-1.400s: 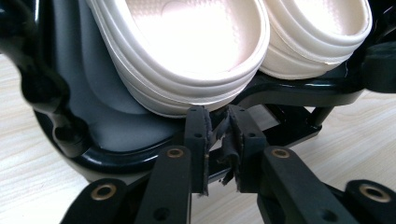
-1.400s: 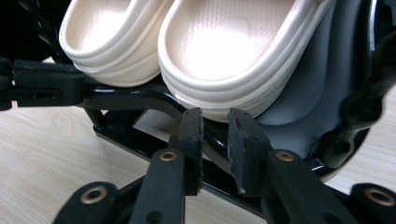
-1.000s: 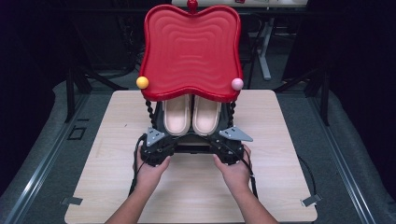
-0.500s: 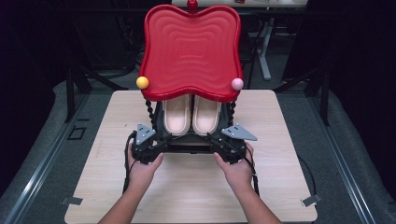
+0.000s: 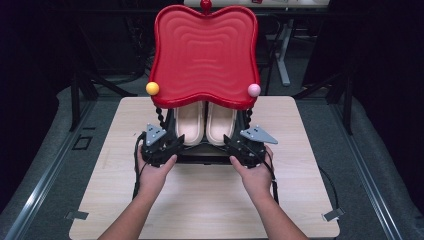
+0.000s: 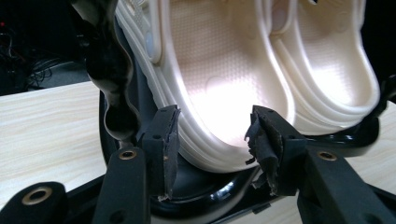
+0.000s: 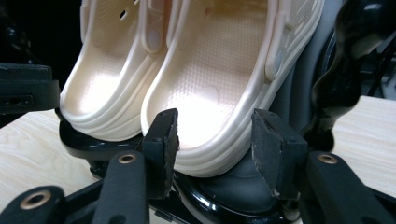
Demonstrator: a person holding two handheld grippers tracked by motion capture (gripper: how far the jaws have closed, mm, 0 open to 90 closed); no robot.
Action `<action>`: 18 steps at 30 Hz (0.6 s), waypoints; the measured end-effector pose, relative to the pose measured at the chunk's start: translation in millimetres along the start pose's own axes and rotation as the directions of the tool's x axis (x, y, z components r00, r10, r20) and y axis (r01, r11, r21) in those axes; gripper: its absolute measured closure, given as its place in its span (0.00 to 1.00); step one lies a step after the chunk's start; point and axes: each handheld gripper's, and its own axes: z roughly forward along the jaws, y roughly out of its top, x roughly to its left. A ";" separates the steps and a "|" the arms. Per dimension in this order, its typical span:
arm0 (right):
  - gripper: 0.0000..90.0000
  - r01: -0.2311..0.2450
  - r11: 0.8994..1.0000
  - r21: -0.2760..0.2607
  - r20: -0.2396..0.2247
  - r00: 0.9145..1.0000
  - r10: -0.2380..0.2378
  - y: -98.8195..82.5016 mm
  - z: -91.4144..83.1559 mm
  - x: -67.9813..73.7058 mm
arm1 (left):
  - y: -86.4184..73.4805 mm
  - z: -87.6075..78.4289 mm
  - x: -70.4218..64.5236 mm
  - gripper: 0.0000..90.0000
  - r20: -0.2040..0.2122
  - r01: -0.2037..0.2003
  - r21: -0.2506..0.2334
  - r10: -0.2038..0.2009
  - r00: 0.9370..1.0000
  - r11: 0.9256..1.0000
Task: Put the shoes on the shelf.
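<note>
Two cream clogs stand side by side, heels toward me, on the black lower shelf (image 5: 202, 154) of a small rack. My left gripper (image 5: 170, 144) is at the left clog (image 5: 189, 122). Its jaws have just been opening, and the left clog's heel (image 6: 219, 84) sits between the pads without being pressed. My right gripper (image 5: 236, 146) is at the right clog (image 5: 220, 122). Its jaws have also just been opening around that clog's heel (image 7: 215, 88), with gaps on both sides. In each gripper view, my left gripper (image 6: 215, 149) and my right gripper (image 7: 217, 144) stand open.
A red wavy tray top (image 5: 205, 55) overhangs the clogs on twisted black posts (image 6: 107, 70). It carries a yellow ball (image 5: 152, 88) and a pink ball (image 5: 254, 90) at its front corners. The rack stands on a light wooden table (image 5: 200, 205), with dark floor around it.
Both grippers have eased slightly outward and back from the clogs' heels, and the left one has lifted a little. The clogs have stayed on the shelf.
</note>
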 end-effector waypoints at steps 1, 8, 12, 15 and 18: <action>0.56 -0.005 1.000 0.003 0.000 1.000 0.005 -0.4 2.5 -0.4 | -0.2 1.4 0.6 0.57 -0.001 0.003 0.002 -0.003 1.000 1.000; 0.52 -0.023 1.000 0.015 0.018 1.000 0.022 -5.5 15.7 0.2 | -2.9 10.9 1.1 0.56 -0.003 0.001 0.015 0.000 1.000 1.000; 0.52 -0.044 0.999 0.024 0.017 0.999 0.043 -7.2 21.2 -0.6 | -4.4 15.4 0.5 0.56 0.011 0.012 0.011 -0.013 1.000 1.000; 0.53 -0.049 0.999 0.022 0.014 0.999 0.049 -7.9 23.9 -0.6 | -4.7 17.0 -0.2 0.58 0.001 0.010 0.010 -0.010 1.000 1.000; 0.54 -0.042 0.999 0.015 0.017 0.999 0.041 -8.6 26.0 -0.1 | -4.8 18.3 -0.5 0.60 0.008 0.012 0.006 -0.012 1.000 1.000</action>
